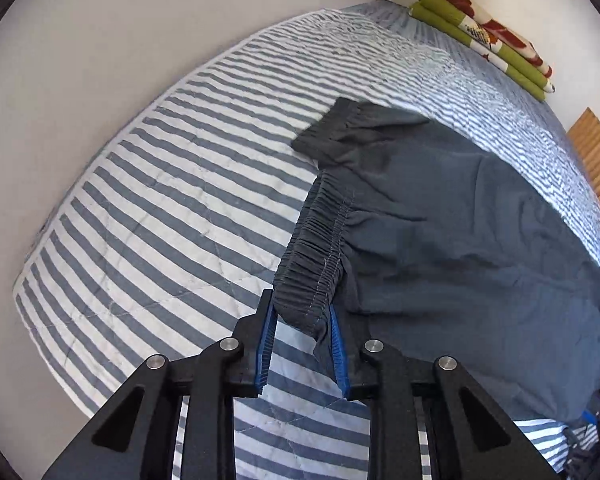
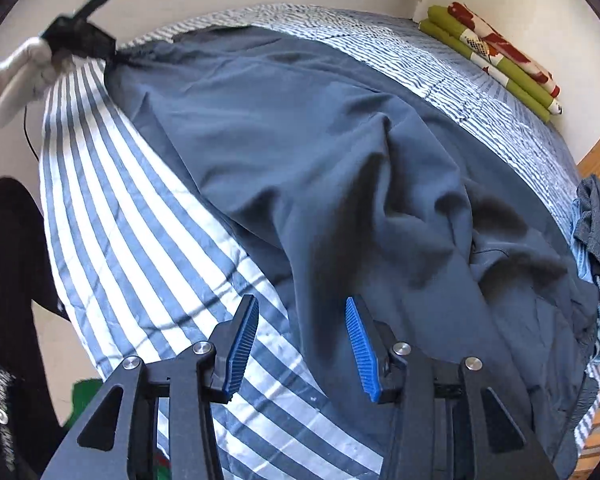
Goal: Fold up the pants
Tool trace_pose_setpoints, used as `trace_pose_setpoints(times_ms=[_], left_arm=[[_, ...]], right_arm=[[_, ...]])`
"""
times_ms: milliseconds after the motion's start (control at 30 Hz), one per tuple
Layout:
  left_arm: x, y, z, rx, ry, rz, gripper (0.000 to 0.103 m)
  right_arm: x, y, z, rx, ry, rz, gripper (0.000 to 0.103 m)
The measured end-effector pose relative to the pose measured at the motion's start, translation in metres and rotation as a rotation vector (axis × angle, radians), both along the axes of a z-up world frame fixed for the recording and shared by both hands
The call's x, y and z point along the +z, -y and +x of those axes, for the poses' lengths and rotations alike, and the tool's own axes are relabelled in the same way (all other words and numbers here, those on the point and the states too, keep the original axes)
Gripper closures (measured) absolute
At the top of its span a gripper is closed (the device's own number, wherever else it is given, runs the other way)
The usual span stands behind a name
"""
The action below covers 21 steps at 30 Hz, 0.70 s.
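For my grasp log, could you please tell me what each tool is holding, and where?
The left tool grips the pants at a corner of the waistband. The right tool is open, holding nothing.

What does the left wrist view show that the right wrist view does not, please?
Only the left wrist view shows the gathered waistband lying between the left hand-held gripper fingers. Only the right wrist view shows the open right hand-held gripper above the crumpled legs, a white-gloved hand and a heap of clothes. Both show the dark pants, the striped bedspread and the green folded blanket.
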<state>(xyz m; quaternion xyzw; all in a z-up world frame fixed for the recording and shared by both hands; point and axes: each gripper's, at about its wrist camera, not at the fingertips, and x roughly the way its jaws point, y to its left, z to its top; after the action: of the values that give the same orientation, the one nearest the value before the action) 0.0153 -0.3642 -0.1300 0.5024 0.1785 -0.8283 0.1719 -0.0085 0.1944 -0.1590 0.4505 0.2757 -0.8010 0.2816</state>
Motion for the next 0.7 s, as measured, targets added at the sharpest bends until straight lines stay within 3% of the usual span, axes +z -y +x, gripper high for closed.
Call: trace_pose_setpoints(times_ms=[100, 200, 233, 267, 300, 400, 533, 633, 700], left_arm=[[0.035, 0.011, 0.012, 0.015, -0.051, -0.003, 0.077], [0.062, 0.016, 0.027, 0.018, -0.081, -0.022, 0.077], [0.068, 0.017, 0.030, 0.014, -0.084, -0.028, 0.077], [0.074, 0.017, 0.034, 0.006, -0.085, -0.039, 0.077], [0.077, 0.020, 0.033, 0.001, -0.087, -0.050, 0.077], [0.088, 0.021, 0.047, -0.006, -0.084, -0.093, 0.077], [0.069, 0.031, 0.069, -0.007, -0.025, -0.095, 0.074], [0.024, 0.038, 0.076, -0.002, 0.094, -0.065, 0.064], [0.012, 0.038, 0.079, 0.010, 0.107, -0.065, 0.064]], right_arm=[[-0.011, 0.003, 0.010, 0.033, -0.059, 0.123, 0.062], [-0.014, 0.004, 0.015, 0.060, -0.078, 0.166, 0.064], [-0.014, 0.004, 0.015, 0.062, -0.078, 0.169, 0.070], [-0.014, 0.004, 0.016, 0.066, -0.078, 0.177, 0.089], [-0.014, 0.004, 0.016, 0.065, -0.079, 0.189, 0.100], [-0.005, 0.003, 0.021, 0.076, -0.080, 0.164, 0.101], [0.022, -0.007, 0.033, 0.109, 0.063, 0.025, 0.101], [0.028, -0.010, 0.053, 0.183, 0.119, 0.014, 0.097], [0.024, -0.013, 0.062, 0.193, 0.133, 0.028, 0.090]])
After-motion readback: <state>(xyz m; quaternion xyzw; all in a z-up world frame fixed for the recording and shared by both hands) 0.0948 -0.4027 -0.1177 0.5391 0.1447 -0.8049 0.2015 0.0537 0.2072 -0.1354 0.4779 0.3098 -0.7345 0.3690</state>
